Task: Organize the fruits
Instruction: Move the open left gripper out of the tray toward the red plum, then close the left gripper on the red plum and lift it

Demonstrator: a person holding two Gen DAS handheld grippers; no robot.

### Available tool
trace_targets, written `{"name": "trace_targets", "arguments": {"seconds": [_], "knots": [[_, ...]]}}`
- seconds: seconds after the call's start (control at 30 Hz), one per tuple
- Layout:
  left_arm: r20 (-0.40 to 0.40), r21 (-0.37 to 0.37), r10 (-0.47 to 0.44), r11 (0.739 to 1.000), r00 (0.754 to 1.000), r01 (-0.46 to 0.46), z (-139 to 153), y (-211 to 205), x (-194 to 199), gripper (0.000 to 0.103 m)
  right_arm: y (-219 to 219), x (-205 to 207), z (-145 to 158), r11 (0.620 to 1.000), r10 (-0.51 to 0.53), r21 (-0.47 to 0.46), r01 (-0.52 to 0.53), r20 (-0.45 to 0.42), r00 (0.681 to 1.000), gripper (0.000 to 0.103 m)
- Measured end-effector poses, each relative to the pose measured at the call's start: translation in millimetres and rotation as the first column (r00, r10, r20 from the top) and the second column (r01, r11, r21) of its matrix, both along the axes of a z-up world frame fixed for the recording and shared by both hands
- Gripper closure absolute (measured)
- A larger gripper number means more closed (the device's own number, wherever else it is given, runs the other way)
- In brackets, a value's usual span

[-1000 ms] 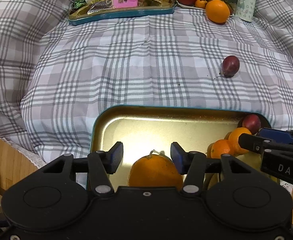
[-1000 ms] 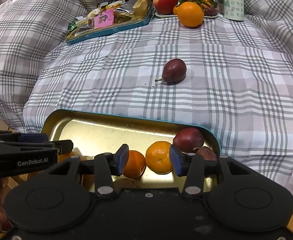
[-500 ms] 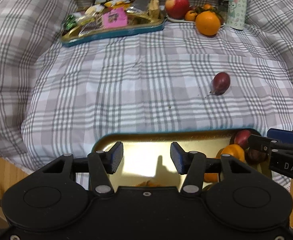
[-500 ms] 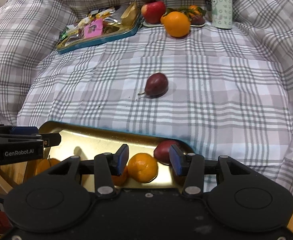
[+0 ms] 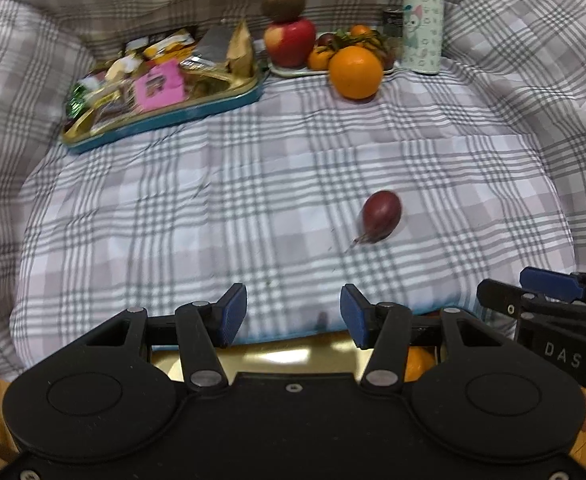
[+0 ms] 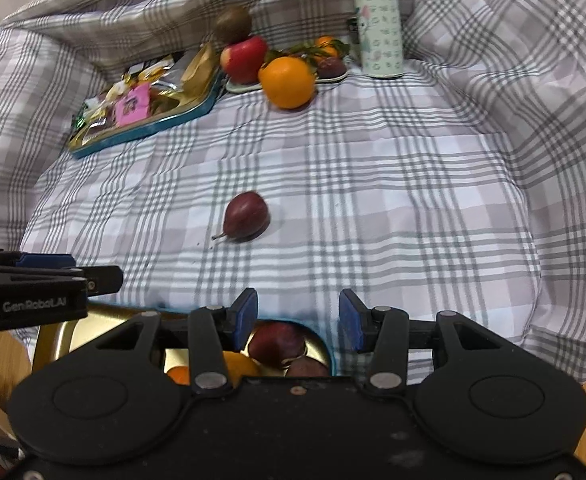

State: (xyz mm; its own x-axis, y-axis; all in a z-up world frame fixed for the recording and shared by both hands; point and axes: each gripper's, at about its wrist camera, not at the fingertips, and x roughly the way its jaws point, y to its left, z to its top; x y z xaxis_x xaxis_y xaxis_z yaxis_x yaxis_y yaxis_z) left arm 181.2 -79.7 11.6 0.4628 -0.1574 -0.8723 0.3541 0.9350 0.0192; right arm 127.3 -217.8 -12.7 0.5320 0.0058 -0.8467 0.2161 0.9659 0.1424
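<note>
Fruits fill the gold tray [image 6: 59,334] below both tilted-down tools. The left gripper [image 5: 293,316] and right gripper [image 6: 297,314] stand spread, pinching nothing. Beyond them a dark red fruit [image 6: 247,216] lies alone on the checked cloth [image 6: 393,200]; a big orange [image 6: 288,82] rests further off.

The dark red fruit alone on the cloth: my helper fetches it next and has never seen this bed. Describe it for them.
On the grey checked bedcover, look midway between the near gold tray and the far snack tray. The small dark red oval fruit with a thin stem lies there alone, touching nothing.
</note>
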Motion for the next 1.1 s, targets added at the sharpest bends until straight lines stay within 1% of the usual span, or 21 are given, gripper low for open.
{"name": "trace_targets", "arguments": {"seconds": [0.1,0.27,0.4,0.57,0.77,1.1], "knots": [[0.006,0.002,-0.023,1.000,1.000,0.023,-1,-11,6,0.046,-8,1,0,1.000,-0.021,0.019,0.020,0.005,1.000,0.055],[0.003,-0.020,-0.066,0.998,0.998,0.066,-5,-30,16,0.046,-15,4,-3,0.998,-0.045,0.038,0.045,0.009,0.999,0.055],[-0.002,-0.036,-0.090,0.995,0.996,0.090,-10,-44,26,0.046,-22,5,-7,0.997,-0.066,0.042,0.065,0.007,0.998,0.055],[-0.003,-0.038,-0.114,0.993,0.993,0.114,-19,-60,35,0.046,-31,6,-12,0.994,-0.096,0.046,0.095,0.006,0.995,0.055],[-0.002,-0.034,-0.122,0.992,0.992,0.122,-27,-71,42,0.046,-41,6,-17,0.990,-0.127,0.060,0.127,-0.003,0.992,0.055],[-0.018,-0.016,-0.118,0.993,0.993,0.117,-41,-79,50,0.046,-46,9,-17,0.988,-0.141,0.064,0.141,-0.001,0.990,0.055]]}}
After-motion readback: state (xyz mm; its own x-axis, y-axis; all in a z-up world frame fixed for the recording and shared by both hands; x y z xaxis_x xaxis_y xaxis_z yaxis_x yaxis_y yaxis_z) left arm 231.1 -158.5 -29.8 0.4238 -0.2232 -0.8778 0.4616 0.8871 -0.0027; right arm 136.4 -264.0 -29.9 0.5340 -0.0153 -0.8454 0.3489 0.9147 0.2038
